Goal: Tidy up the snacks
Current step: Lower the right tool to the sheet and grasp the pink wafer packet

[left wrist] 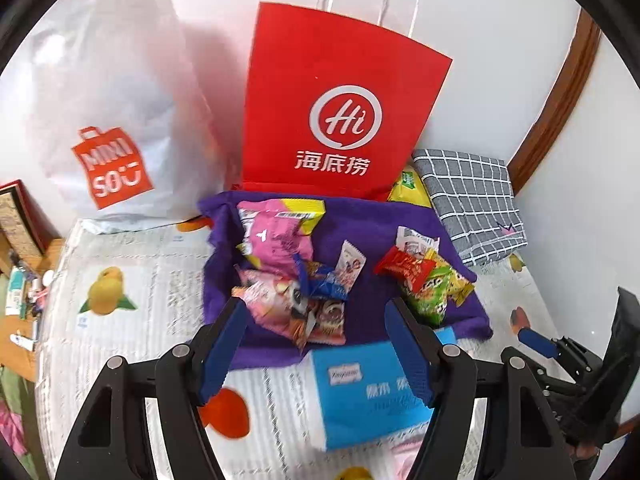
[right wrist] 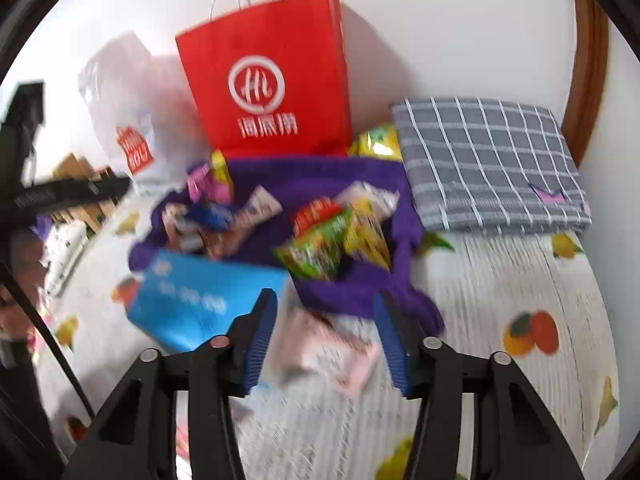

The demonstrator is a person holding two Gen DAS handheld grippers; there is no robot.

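Snack packets lie in two heaps on a purple cloth (left wrist: 360, 224). The left heap has pink packets (left wrist: 276, 236) and a blue wrapper (left wrist: 324, 282). In the right heap are a red wrapper (left wrist: 404, 268) and green packets (left wrist: 434, 292). My left gripper (left wrist: 316, 312) hovers open above the near edge of the left heap, holding nothing. My right gripper (right wrist: 324, 300) is open too, over a pink packet (right wrist: 332, 350) lying on the table cover, with the green packets (right wrist: 320, 248) just ahead. A yellow packet (left wrist: 410, 188) leans beside the red paper bag (left wrist: 336, 92).
The red paper bag (right wrist: 272, 80) and a white plastic shopping bag (left wrist: 108, 120) stand against the wall. A blue tissue box (left wrist: 372, 392) lies in front of the cloth. A folded grey checked cloth (right wrist: 488, 164) lies at the right. Fruit-printed covering (left wrist: 132, 300) spreads over the surface.
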